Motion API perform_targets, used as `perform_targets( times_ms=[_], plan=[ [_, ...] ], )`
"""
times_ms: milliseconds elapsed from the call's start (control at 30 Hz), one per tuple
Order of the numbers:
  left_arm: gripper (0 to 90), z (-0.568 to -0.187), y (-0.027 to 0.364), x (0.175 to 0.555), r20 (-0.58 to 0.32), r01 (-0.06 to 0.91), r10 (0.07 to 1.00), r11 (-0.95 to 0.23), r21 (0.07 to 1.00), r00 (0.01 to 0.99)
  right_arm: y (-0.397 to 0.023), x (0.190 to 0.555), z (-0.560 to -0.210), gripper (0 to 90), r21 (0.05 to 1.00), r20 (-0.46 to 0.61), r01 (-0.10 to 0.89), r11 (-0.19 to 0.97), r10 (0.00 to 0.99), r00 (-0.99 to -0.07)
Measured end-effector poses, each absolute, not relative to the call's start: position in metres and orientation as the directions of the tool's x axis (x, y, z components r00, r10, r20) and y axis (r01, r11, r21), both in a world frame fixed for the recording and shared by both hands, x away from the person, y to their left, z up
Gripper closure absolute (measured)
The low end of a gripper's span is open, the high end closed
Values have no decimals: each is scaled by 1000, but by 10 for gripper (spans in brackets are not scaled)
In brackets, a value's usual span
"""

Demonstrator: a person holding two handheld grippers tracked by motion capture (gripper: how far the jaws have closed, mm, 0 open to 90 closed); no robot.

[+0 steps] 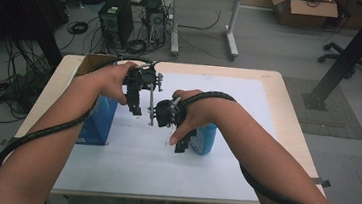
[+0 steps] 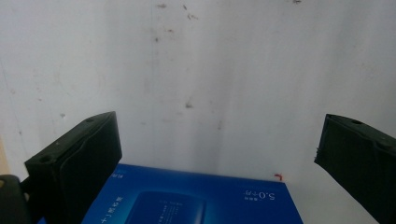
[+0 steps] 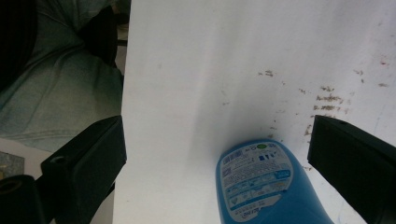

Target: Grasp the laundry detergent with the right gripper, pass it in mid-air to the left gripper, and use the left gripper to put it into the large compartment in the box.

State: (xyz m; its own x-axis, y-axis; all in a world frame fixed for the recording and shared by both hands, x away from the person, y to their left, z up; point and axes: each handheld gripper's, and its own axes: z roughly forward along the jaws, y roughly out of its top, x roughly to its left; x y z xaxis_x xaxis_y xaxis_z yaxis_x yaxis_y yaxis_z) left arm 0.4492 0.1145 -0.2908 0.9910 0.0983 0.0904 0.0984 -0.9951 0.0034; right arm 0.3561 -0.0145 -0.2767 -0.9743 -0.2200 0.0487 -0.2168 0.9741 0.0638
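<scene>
Both grippers stand wide open, holding nothing: left gripper (image 2: 219, 154) hangs over the blue box (image 2: 196, 200) at the surface's (image 1: 246, 138) left side, right gripper (image 3: 217, 158) over the blue bottle (image 3: 266, 186) lying just right of centre. Bottle sits off-centre toward one jaw, so I'd centre it before squeezing. For the box, drop lower and straddle its narrow faces squarely.

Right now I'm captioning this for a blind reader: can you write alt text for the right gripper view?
A blue bottle lies on a white sheet, its label facing up, between the open jaws of the right gripper, neither jaw touching it. Brown specks mark the sheet at right; at upper left, past the sheet's edge, is light denim fabric.
</scene>
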Motion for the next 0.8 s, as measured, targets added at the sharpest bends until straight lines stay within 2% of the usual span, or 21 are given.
perform_targets(
  times_ms=[400,800],
  plan=[
    [4,-287,118,451,90,107,108,-994,15,990,-15,351,-271,39,86,40,-242,966,-246,-968],
    [4,-285,113,446,90,100,100,-995,4,991,-35,328,-263,39,84,38,-238,968,-242,-970]
  ],
)
